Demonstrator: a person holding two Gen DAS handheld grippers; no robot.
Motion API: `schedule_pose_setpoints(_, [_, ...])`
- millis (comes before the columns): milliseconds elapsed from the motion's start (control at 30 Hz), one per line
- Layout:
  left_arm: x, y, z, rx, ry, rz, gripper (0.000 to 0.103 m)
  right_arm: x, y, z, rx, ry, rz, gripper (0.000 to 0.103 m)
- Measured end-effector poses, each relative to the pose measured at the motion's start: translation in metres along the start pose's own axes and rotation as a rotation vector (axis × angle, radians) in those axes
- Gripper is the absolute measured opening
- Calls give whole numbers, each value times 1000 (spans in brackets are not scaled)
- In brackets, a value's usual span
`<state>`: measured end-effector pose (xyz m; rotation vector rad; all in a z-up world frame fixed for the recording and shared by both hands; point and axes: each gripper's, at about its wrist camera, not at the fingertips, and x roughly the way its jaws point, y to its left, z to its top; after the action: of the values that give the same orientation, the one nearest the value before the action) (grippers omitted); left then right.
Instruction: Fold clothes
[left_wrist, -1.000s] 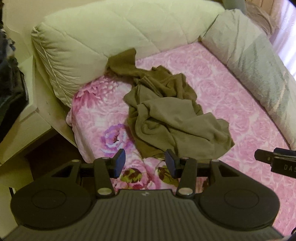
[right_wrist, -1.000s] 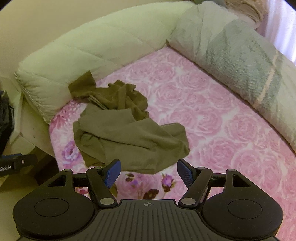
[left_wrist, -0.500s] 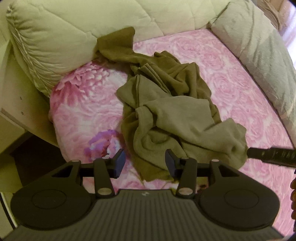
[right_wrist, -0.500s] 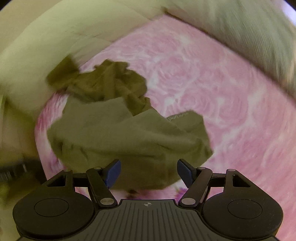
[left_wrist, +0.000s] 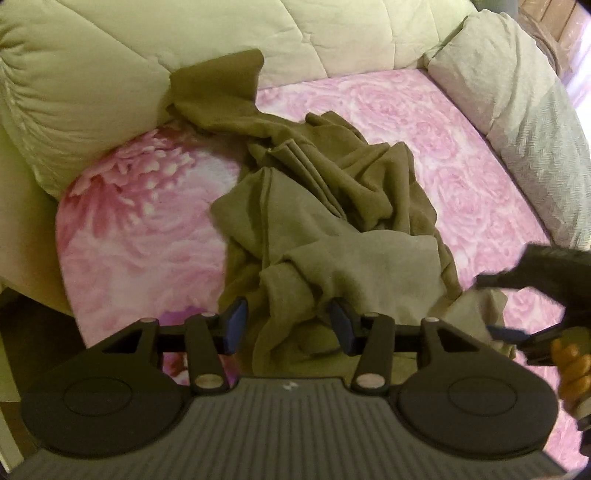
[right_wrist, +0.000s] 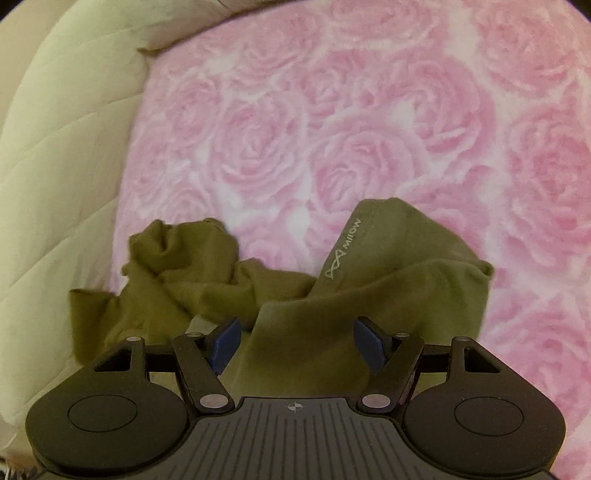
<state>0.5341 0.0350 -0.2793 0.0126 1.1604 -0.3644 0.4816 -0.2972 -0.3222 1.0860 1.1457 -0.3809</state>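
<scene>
A crumpled olive-green garment (left_wrist: 332, 206) lies in a heap on the pink rose-print bed cover (left_wrist: 140, 236). One end of it rests against the pale green quilt. My left gripper (left_wrist: 288, 325) is open, low over the near edge of the heap, with a fold of cloth between its blue pads. In the right wrist view the same garment (right_wrist: 369, 288) shows a small white logo. My right gripper (right_wrist: 297, 341) is open, straddling a fold at the garment's right end. From the left wrist view, the right gripper (left_wrist: 517, 306) appears at the right edge.
A rolled pale green quilt (left_wrist: 110, 74) lines the far and left side of the bed. A grey-green blanket (left_wrist: 517, 110) lies along the right side. The bed's left edge (left_wrist: 62, 266) drops to a dark gap. A gloved hand (left_wrist: 572, 365) holds the right gripper.
Both grippers have dropped and moved in toward the garment. The right one now looks down at the garment's right end; cloth now sits between both pairs of open fingers.
</scene>
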Motion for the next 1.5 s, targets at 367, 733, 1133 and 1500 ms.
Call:
schedule_pose_setpoints(367, [-51, -21, -15, 137, 29, -154, 2, -60, -60, -45, -57, 93, 34, 10])
schedule_pose_setpoints(733, [-188, -106, -53, 392, -115, -381, 1, -237, -134, -111, -5, -160, 217, 9])
schedule_pose_setpoints(1133, [-333, -294, -140, 680, -294, -824, 1, -486, -270, -178, 145, -673, 367, 9])
schedule_pose_setpoints(1500, [-389, -445, -252, 818, -255, -1000, 6, -641, -368, -266, 122, -1122, 208, 14])
